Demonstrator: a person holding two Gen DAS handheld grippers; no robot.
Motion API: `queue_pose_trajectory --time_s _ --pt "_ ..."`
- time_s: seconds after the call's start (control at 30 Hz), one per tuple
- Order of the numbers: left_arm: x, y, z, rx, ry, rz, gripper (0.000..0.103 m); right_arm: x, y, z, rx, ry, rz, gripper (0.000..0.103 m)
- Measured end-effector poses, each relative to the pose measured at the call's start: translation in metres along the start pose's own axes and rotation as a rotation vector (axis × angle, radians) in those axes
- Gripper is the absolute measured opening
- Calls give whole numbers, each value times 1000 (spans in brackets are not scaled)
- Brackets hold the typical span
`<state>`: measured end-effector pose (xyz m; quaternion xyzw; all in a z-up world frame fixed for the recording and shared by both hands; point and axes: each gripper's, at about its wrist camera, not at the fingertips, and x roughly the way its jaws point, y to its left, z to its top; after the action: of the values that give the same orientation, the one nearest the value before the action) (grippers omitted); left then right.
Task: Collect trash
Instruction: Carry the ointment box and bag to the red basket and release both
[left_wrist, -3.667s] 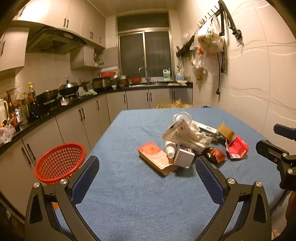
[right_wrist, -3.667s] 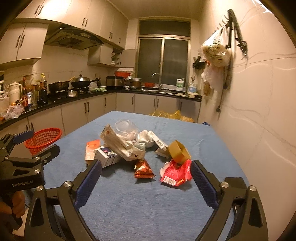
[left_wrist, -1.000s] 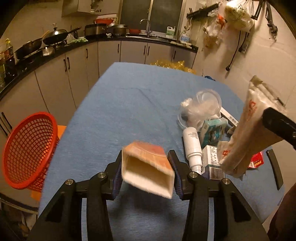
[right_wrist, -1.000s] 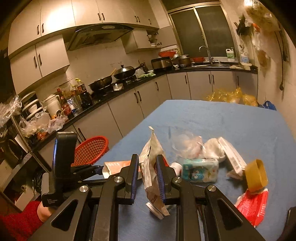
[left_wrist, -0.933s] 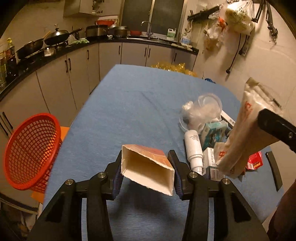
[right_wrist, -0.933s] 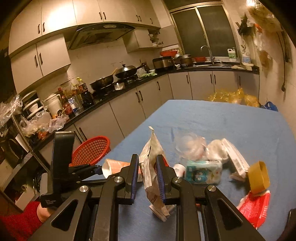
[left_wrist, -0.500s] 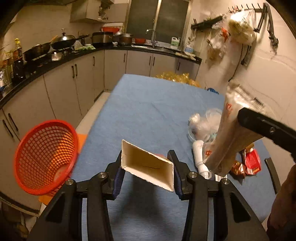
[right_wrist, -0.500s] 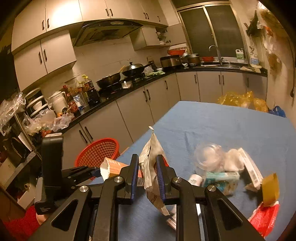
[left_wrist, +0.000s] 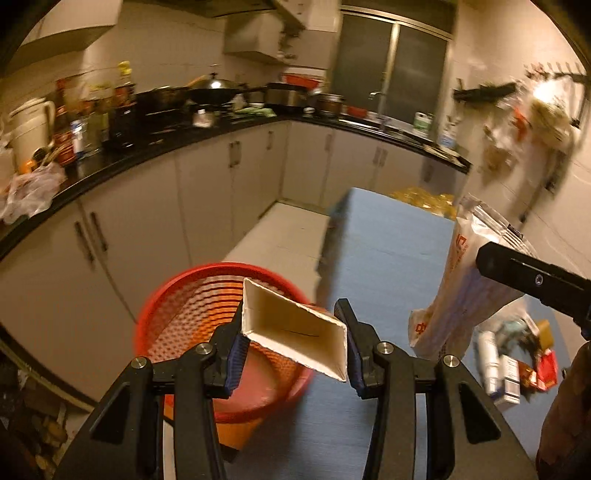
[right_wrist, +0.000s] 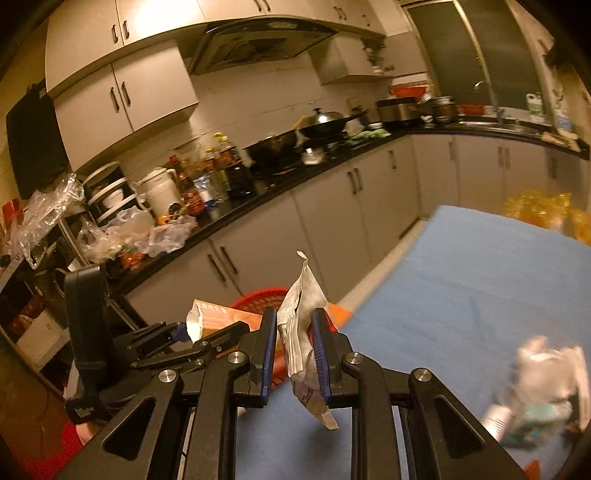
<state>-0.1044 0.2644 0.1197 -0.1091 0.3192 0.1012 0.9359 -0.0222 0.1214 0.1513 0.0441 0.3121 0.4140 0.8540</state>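
Observation:
My left gripper (left_wrist: 293, 341) is shut on an open orange cardboard box (left_wrist: 295, 332), held in the air just above the red mesh basket (left_wrist: 184, 314) beside the table's left edge. My right gripper (right_wrist: 293, 350) is shut on a crumpled white snack bag (right_wrist: 303, 332), held over the table's near left corner. The bag also shows at the right of the left wrist view (left_wrist: 465, 288). The box (right_wrist: 221, 317) and the basket's rim (right_wrist: 258, 295) show behind the bag in the right wrist view.
The blue-covered table (left_wrist: 388, 251) carries a heap of leftover trash at its right side (left_wrist: 513, 358): a white bottle, small boxes, red wrappers. Grey cabinets and a cluttered black counter (left_wrist: 147, 155) run along the left. A yellow bag (right_wrist: 546, 210) lies beyond the table's far end.
Both grippers have swung left with their loads. The box has moved from over the table to above the red basket, and the bag has followed toward the table's left edge.

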Motion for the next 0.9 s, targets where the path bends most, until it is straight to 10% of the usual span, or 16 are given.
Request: queue_pose_trajectory --time_s 0.4,0.53,0.6,0.9 --pt "39 52 -14 -82 57 98 46 119 26 8 45 86 84 23" --pt "38 53 -16 -94 44 102 77 140 25 8 61 104 80 39" --pt "35 49 -16 -79 33 112 78 139 24 7 61 90 67 72" --pt "24 14 -18 -36 26 22 78 67 -1 -1 33 11 12 73"
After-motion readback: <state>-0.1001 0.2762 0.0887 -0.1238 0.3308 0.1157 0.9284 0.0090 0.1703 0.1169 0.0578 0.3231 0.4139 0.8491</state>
